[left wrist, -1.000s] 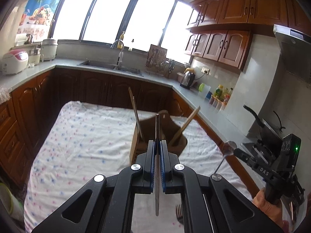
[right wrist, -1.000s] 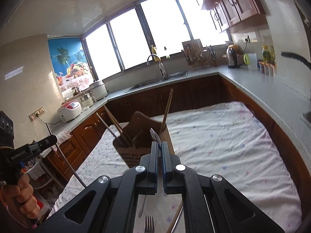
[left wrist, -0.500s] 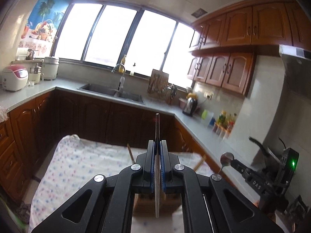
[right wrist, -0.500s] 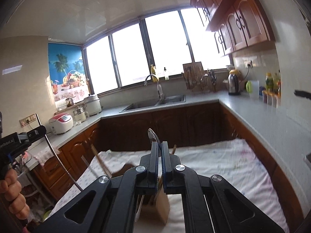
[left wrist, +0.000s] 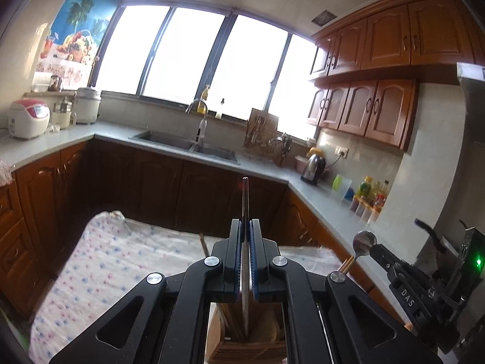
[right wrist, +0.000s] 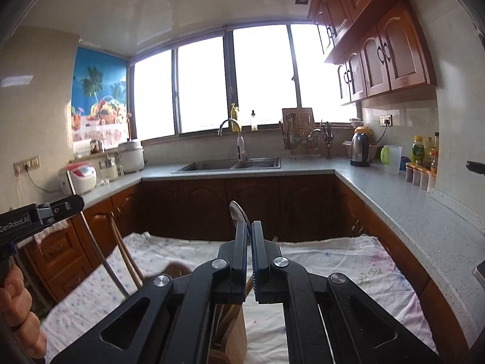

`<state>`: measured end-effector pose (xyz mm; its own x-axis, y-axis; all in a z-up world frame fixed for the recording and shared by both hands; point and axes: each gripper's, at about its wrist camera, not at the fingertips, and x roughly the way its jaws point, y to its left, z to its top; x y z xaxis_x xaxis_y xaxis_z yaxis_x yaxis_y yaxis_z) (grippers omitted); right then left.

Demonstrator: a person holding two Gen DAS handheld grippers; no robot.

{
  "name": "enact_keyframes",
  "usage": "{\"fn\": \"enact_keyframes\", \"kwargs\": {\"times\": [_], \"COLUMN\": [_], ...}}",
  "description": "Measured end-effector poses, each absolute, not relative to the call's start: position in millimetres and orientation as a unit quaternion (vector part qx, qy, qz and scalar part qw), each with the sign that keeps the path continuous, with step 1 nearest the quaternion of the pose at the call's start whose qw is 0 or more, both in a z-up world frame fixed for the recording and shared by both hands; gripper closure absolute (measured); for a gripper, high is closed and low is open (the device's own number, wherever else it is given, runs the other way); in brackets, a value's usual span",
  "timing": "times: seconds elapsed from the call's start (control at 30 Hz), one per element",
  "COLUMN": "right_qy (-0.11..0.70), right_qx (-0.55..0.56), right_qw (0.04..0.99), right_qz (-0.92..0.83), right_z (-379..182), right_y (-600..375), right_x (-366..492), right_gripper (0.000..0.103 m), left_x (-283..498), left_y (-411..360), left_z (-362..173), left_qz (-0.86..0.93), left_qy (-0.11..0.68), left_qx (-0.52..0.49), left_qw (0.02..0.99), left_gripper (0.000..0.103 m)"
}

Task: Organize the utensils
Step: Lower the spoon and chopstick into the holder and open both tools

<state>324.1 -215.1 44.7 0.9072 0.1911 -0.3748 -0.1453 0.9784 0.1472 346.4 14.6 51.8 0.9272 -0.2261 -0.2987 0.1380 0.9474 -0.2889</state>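
My left gripper [left wrist: 245, 227] is shut on a thin metal knife [left wrist: 245, 200] held edge-on; its lower end hangs into the wooden utensil holder [left wrist: 242, 345] right below. My right gripper [right wrist: 248, 230] is shut on a metal spoon [right wrist: 238, 210], bowl up, above the same wooden holder [right wrist: 233, 333]. In the left wrist view the right gripper [left wrist: 376, 250] with the spoon [left wrist: 363, 241] shows at the right. In the right wrist view the left gripper [right wrist: 72, 203] with the knife [right wrist: 97, 248] shows at the left. Wooden chopsticks [right wrist: 127, 257] stand in the holder.
The holder stands on a table with a white dotted cloth [left wrist: 115, 254]. Grey counters with brown cabinets [right wrist: 409, 209] run around it, with a sink [right wrist: 233, 163], a kettle [right wrist: 359, 148], bottles [right wrist: 424, 154] and rice cookers [left wrist: 27, 118].
Both grippers have risen and tilted up, so the holder has dropped from mid-view to the bottom edge. The fork on the cloth has gone out of view. Both keep their utensils.
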Motion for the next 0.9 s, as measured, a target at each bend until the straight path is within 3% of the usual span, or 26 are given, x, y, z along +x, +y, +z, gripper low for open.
{"fn": "enact_keyframes", "kwargs": {"times": [0.47,0.9], "right_qy": [0.247,0.270], "right_qx": [0.064,0.065], "right_qw": [0.963,0.956], "right_qz": [0.087,0.096], "right_z": [-0.1,-7.1], "right_y": [-210.7,-207.6], "right_x": [305.7,307.0], "right_gripper": [0.101,0.102], "left_x": [349.7,341.6], "left_y": [13.5,13.8], "left_z": [5.4,7.8], "left_qz": [-0.089,-0.092], "left_qy": [0.212,0.215], "left_qx": [-0.117,-0.108], "left_qw": [0.966,0.966], "left_gripper": [0.100,0.099]}}
